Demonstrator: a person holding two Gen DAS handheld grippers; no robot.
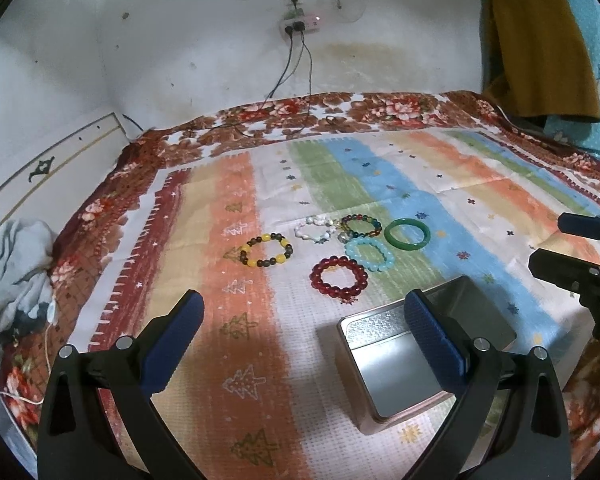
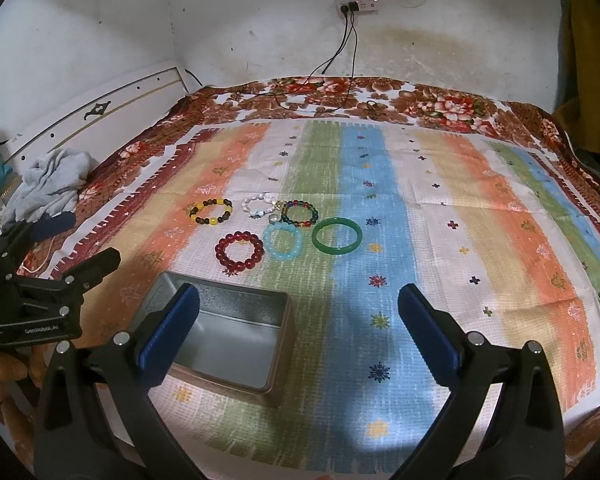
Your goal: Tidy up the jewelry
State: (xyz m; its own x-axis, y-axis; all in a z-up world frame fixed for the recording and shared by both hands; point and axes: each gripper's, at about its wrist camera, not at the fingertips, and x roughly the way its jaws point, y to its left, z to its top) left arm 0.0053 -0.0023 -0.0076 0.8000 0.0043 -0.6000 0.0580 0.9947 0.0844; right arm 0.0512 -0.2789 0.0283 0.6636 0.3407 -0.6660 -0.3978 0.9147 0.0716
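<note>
Several bracelets lie grouped on the striped cloth: a yellow-and-brown bead bracelet (image 1: pixel 265 251) (image 2: pixel 211 212), a white one (image 1: pixel 314 230) (image 2: pixel 258 205), a multicolour bead one (image 1: pixel 361 227) (image 2: pixel 300 213), a green bangle (image 1: pixel 407 233) (image 2: pixel 337 236), a pale blue bead one (image 1: pixel 370 254) (image 2: pixel 282 241) and a red bead one (image 1: pixel 339 277) (image 2: pixel 240 251). An empty metal tin (image 1: pixel 364 376) (image 2: pixel 236 344) stands nearer than them. My left gripper (image 1: pixel 306 334) (image 2: pixel 88 240) is open, hovering beside the tin. My right gripper (image 2: pixel 300 328) (image 1: pixel 548 242) is open above the cloth, right of the tin.
The striped cloth (image 2: pixel 460 220) covers a floral bedspread (image 2: pixel 440 104). A grey crumpled cloth (image 1: pixel 12 272) (image 2: pixel 52 184) lies at the left edge by a white headboard (image 2: pixel 100 108). Black cables (image 2: pixel 340 60) hang from a wall power strip onto the bed. A hand (image 2: pixel 0 376) holds the left gripper.
</note>
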